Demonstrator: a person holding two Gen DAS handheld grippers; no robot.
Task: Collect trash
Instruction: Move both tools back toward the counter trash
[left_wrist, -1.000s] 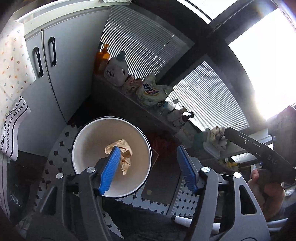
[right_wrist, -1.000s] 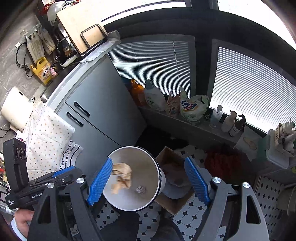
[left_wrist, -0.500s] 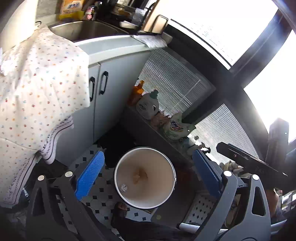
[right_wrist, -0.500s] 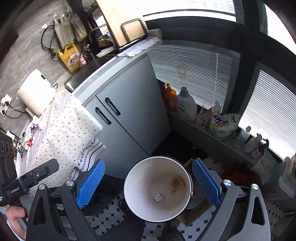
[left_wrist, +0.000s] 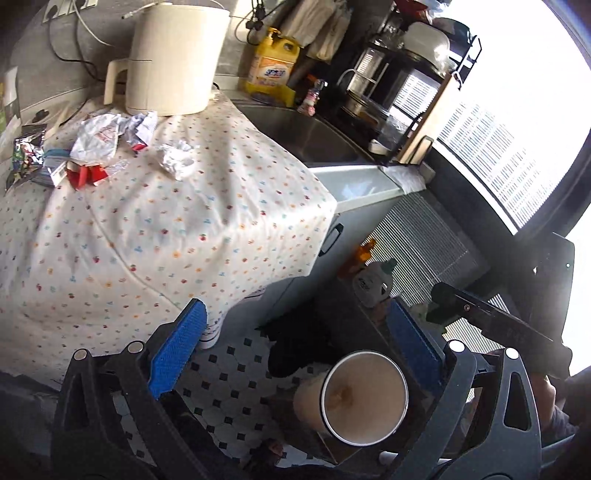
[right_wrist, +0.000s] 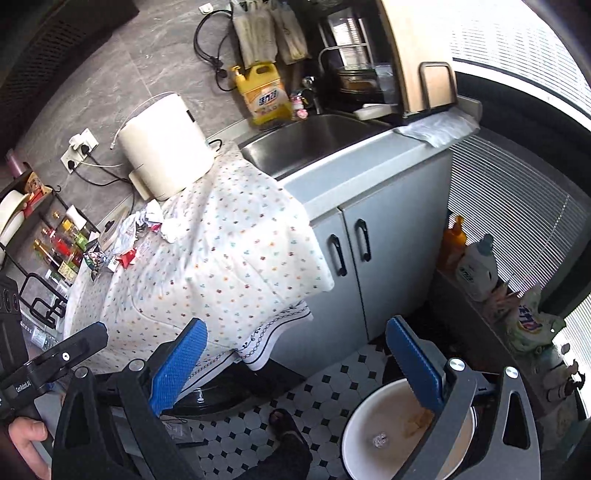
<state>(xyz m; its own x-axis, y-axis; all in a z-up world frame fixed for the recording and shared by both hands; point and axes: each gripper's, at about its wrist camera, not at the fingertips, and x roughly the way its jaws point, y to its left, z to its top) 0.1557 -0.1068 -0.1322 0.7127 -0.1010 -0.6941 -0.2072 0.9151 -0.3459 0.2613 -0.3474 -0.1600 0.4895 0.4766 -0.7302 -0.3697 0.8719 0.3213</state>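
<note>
A white bucket (left_wrist: 364, 397) stands on the tiled floor with brown crumpled paper (left_wrist: 338, 396) inside; in the right wrist view (right_wrist: 373, 428) it also holds a small foil ball (right_wrist: 380, 440). On the dotted tablecloth (left_wrist: 166, 236) lie crumpled white paper (left_wrist: 173, 158), a white wrapper (left_wrist: 98, 134), red scraps (left_wrist: 83, 175) and a foil packet (left_wrist: 26, 155). My left gripper (left_wrist: 295, 343) is open and empty, above the floor beside the table edge. My right gripper (right_wrist: 295, 365) is open and empty, above the table's overhanging cloth.
A white kettle (left_wrist: 173, 55) stands at the table's back. A steel sink (right_wrist: 310, 147), a yellow detergent jug (right_wrist: 264, 96) and grey cabinets (right_wrist: 369, 236) lie to the right. Bottles (right_wrist: 474, 267) line a low ledge by the window. A sandalled foot (right_wrist: 288, 428) is near the bucket.
Both grippers have lifted and swung away from the bucket toward the table. The bucket has slid to the lower right of both views, and the tablecloth with its trash has come into view.
</note>
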